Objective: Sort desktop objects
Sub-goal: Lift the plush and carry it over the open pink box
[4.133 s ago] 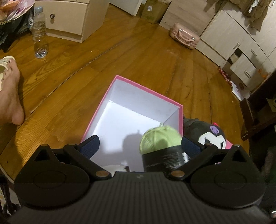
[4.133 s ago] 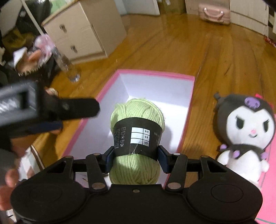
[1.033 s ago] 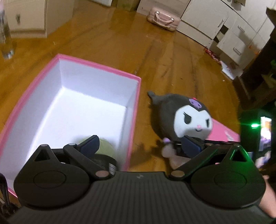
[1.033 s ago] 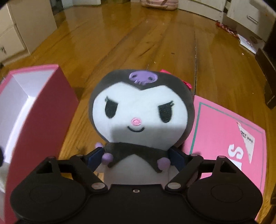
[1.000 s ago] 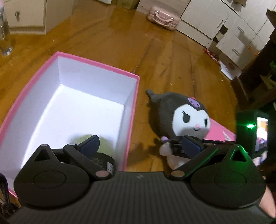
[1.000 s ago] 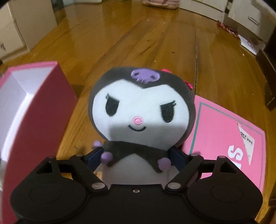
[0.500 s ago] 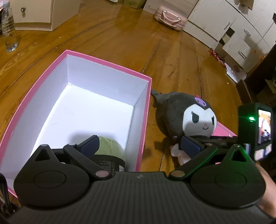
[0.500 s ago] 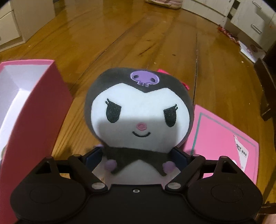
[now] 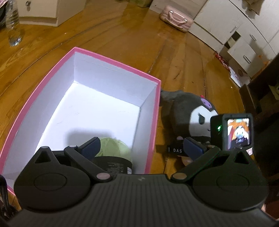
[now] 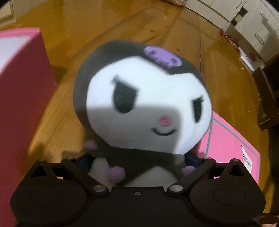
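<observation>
A black and white plush doll (image 10: 144,111) with a purple skull mark fills the right wrist view. My right gripper (image 10: 139,162) is shut on its body, the head tilted left and blurred. In the left wrist view the doll (image 9: 190,111) is just right of the pink box (image 9: 150,122), with my right gripper's camera body (image 9: 232,132) in front of it. A green yarn ball (image 9: 113,150) with a black label lies in the box's near right corner. My left gripper (image 9: 141,148) is open and empty above the box's right wall.
A pink box lid (image 10: 230,148) lies flat on the wooden floor right of the doll. The box's pink outer wall (image 10: 21,97) stands at the left. A water bottle (image 9: 13,26), a drawer unit (image 9: 48,8), a pink case (image 9: 176,16) and white cabinets (image 9: 244,40) stand far off.
My right gripper has closed on the doll and tilted it toward the box. The left gripper has shifted a little and stays open above the box.
</observation>
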Available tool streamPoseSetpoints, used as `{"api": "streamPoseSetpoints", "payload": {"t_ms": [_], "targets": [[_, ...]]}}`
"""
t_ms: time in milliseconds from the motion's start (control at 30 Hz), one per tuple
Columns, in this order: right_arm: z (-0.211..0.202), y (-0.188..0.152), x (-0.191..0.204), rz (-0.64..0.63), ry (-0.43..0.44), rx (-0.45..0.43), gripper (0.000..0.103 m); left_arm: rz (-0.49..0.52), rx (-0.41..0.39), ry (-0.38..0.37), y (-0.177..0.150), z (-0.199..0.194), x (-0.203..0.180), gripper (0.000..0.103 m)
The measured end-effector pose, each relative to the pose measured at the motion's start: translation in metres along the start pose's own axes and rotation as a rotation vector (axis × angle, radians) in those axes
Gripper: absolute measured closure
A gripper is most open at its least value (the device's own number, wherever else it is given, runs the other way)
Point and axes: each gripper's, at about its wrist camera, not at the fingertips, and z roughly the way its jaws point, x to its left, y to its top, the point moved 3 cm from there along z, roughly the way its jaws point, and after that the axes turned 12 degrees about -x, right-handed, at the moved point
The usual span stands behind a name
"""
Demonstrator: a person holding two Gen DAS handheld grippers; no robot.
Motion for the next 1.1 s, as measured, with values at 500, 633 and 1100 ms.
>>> {"api": "streamPoseSetpoints", "payload": {"t_ms": [500, 633, 1100], "targets": [[-0.035, -0.007, -0.013, 0.153, 0.036, -0.087, 0.017, 0.009, -0.007, 0.007, 0.002, -0.001, 0.005, 0.000], [-0.057, -0.006, -0.017, 0.198, 0.060, -0.129, 0.017, 0.002, -0.033, 0.046, 0.009, -0.008, 0.018, 0.000], [-0.158, 0.015, 0.048, 0.105, 0.225, -0.280, 0.017, -0.034, -0.129, 0.005, 0.043, -0.073, 0.040, 0.000]]}}
